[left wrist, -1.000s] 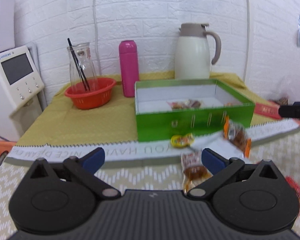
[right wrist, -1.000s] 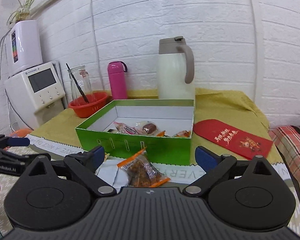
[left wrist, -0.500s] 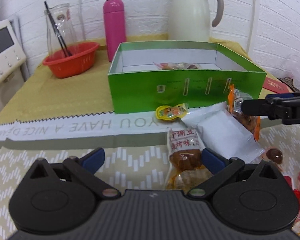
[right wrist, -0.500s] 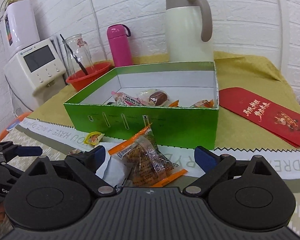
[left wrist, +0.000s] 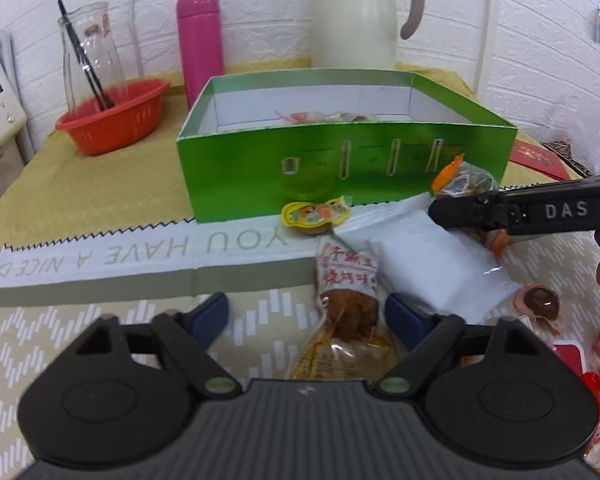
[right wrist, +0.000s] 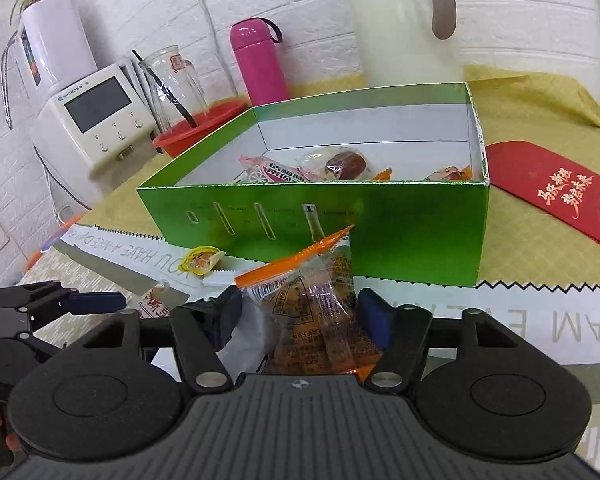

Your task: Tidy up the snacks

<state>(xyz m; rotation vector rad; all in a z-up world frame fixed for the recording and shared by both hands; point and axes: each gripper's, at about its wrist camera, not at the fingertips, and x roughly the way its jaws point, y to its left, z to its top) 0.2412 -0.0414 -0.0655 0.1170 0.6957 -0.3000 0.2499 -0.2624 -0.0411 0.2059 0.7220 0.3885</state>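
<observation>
The left tongs (left wrist: 306,316) are closing around a brown snack packet (left wrist: 346,300) that lies flat on the table (left wrist: 100,320); the right-hand pad is close against it, the left-hand pad clear. The right tongs (right wrist: 298,312) are closing around a clear packet with orange ends (right wrist: 312,300); I cannot tell whether the pads press it. Beyond stand a white packet (left wrist: 440,272), a small yellow packet (left wrist: 316,216) and the green box (left wrist: 340,168), already holding some snacks. Farther back are a red basket (left wrist: 112,120), pink flask (left wrist: 200,40) and cream jug (left wrist: 356,20) against a white brick wall. Both tongs have dropped lower and nearer the packets than a second ago, jaws narrower.
</observation>
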